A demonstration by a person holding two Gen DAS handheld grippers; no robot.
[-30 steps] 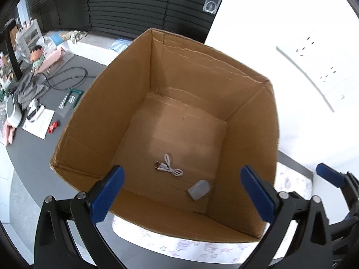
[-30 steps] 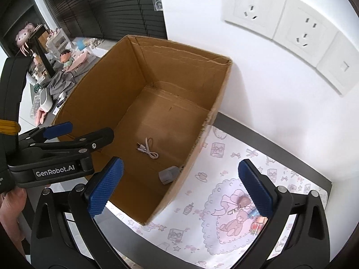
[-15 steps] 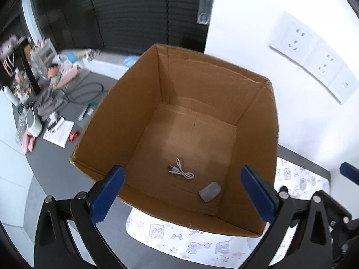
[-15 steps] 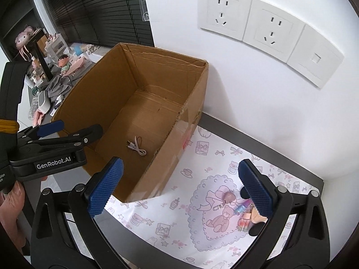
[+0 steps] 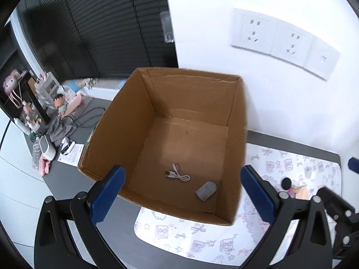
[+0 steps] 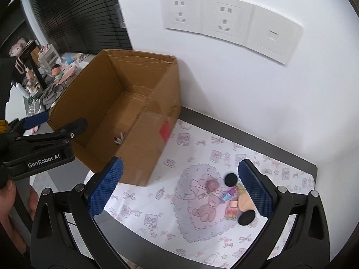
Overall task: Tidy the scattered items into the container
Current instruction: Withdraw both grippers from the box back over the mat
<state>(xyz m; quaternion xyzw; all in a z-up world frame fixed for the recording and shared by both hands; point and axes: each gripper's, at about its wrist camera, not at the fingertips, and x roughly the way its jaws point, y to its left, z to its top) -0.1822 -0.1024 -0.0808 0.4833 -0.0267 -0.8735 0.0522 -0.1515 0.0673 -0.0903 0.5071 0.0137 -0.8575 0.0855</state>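
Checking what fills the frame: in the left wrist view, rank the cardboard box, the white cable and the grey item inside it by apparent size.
1. cardboard box, by far the largest.
2. and 3. white cable and grey item look about alike; the coiled cable spreads slightly wider, the grey item is more solid, so no firm ranking.

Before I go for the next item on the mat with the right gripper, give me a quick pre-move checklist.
1. Right gripper open and empty: ok.
2. Left gripper open and empty: ok.
3. Box upright, top open: ok.
4. Space left in the box, only a cable and a grey item inside: ok.
5. Items clustered, pads can take one alone: cannot tell.
6. Mat flat: ok.
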